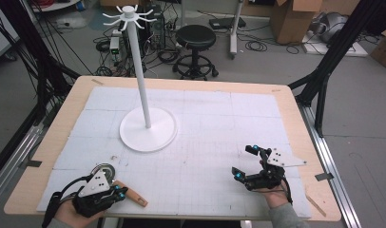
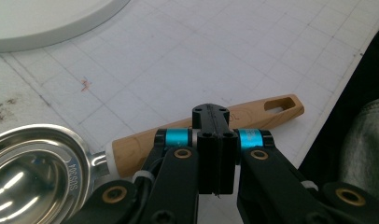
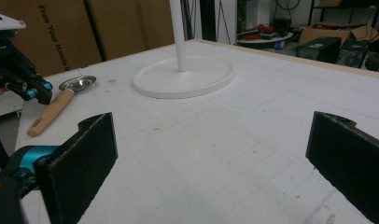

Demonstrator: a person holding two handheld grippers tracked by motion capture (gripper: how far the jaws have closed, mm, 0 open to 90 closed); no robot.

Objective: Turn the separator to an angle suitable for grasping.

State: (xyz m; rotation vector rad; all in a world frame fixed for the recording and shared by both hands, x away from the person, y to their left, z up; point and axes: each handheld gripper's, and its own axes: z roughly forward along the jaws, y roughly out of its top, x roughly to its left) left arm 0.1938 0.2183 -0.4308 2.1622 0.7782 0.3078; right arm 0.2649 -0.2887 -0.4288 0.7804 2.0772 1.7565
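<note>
A ladle lies flat near the table's front left corner, with its steel bowl (image 1: 105,170) (image 2: 29,172) (image 3: 77,83) toward the stand and a wooden handle (image 1: 135,195) (image 2: 253,116) (image 3: 51,112). My left gripper (image 1: 122,191) (image 2: 211,114) (image 3: 36,91) is just over the handle. Its jaws are pressed together with nothing between them. At the front right my right gripper (image 1: 242,163) (image 3: 211,140) stands open above bare mat, empty.
A white hook stand has its round base (image 1: 148,129) (image 3: 184,77) (image 2: 43,21) mid-table, with a tall pole (image 1: 140,71) topped by hooks. A white gridded mat (image 1: 205,137) covers the wooden table. A stool (image 1: 196,38) and boxes stand beyond the far edge.
</note>
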